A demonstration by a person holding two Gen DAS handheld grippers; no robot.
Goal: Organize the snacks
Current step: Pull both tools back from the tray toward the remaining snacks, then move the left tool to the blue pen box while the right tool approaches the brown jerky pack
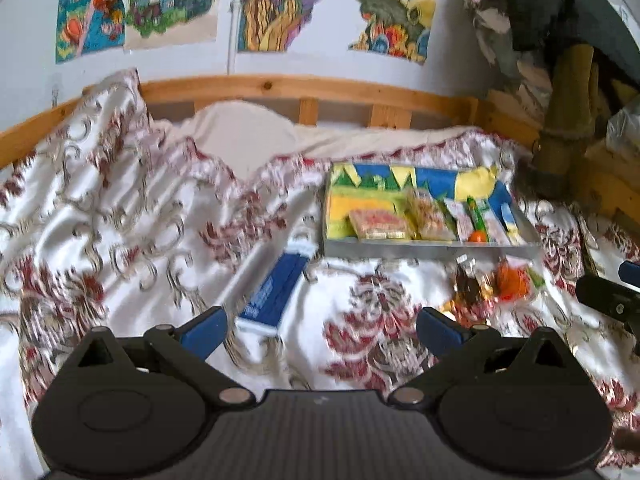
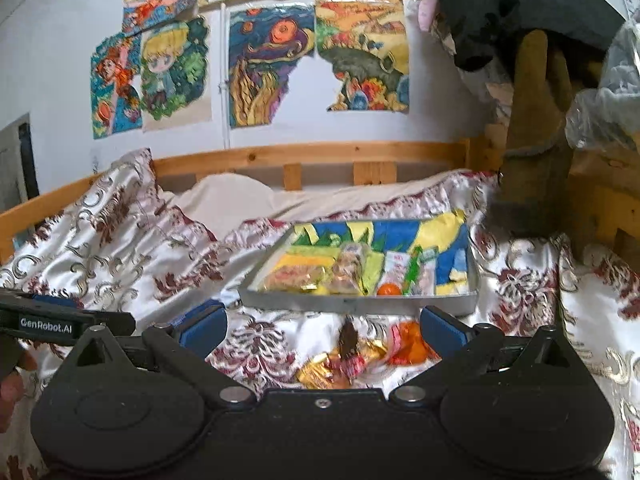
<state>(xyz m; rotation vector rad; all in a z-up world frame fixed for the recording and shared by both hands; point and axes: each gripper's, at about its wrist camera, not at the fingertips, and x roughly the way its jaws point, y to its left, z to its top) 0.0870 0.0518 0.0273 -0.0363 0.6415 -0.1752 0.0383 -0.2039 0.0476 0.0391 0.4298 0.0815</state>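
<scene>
Left claw (image 1: 322, 330): held low over the bed, aimed toward the headboard side rail; blue fingers (image 1: 204, 332) spread wide apart, nothing between them. Its black body shows at the left edge of the right wrist view, a person's fingertips just below it.

Right claw (image 2: 322, 330): level with the left, pointing at the tray; blue fingers (image 2: 442, 330) likewise spread wide, empty, hovering just above the loose snack pile.

Bedspread (image 1: 120, 220): one, white satin with red and silver floral pattern, rumpled; carries everything below.

Tray (image 2: 360, 303): one, shallow, grey-rimmed, with a blue, yellow and green lining; long axis runs left to right across the bed, near wall facing the claws. Contents, blurred: one flat pink-and-yellow packet (image 1: 380, 224) lying flat at left, one clear bag of snacks (image 1: 430, 216) beside it, one green stick-shaped pack (image 1: 478, 216) pointing away from the viewer, one orange round sweet (image 2: 389, 289) against the near wall, and pale wrappers whose count I cannot tell.

Blue box (image 1: 274, 292): one, long, flat on the bedspread left of the tray, long axis running diagonally from the left claw toward the tray corner.

Loose snack pile (image 2: 360, 354): just before the tray; orange, gold and brown wrappers, count unclear.

Wooden bed rail (image 1: 304, 88): behind.
</scene>
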